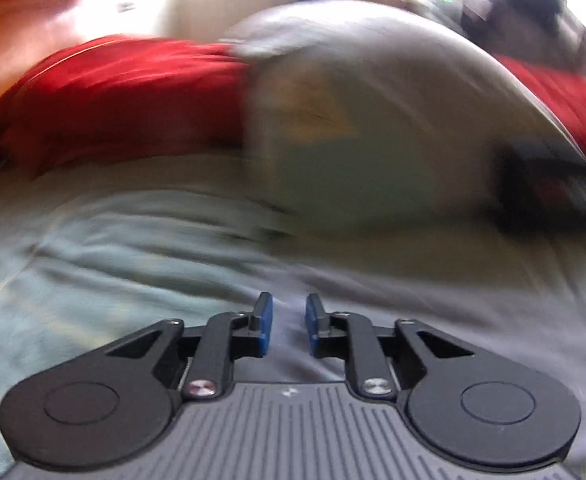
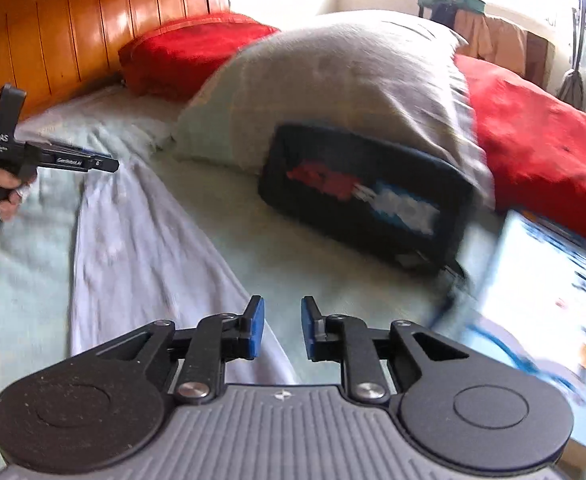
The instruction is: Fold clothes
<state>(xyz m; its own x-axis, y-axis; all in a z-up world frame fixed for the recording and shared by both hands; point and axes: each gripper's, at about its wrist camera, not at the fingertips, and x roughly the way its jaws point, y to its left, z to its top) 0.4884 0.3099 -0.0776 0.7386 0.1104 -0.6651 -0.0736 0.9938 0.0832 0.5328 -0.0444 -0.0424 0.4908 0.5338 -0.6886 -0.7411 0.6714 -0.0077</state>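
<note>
Pale lavender garment (image 2: pixel 133 248) spread flat lengthwise on bed.

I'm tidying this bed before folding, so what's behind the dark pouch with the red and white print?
A large grey pillow rises directly behind the dark pouch, with a red pillow and the wooden headboard farther back. Whatever lies between pouch and pillow is hidden.

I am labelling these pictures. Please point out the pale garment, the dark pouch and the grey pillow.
pale garment (image 2: pixel 133 248): right wrist view, middle of the cloth lying flat.
dark pouch (image 2: pixel 365 196): right wrist view, its printed front face.
grey pillow (image 2: pixel 333 76): right wrist view, its upper side.
</note>
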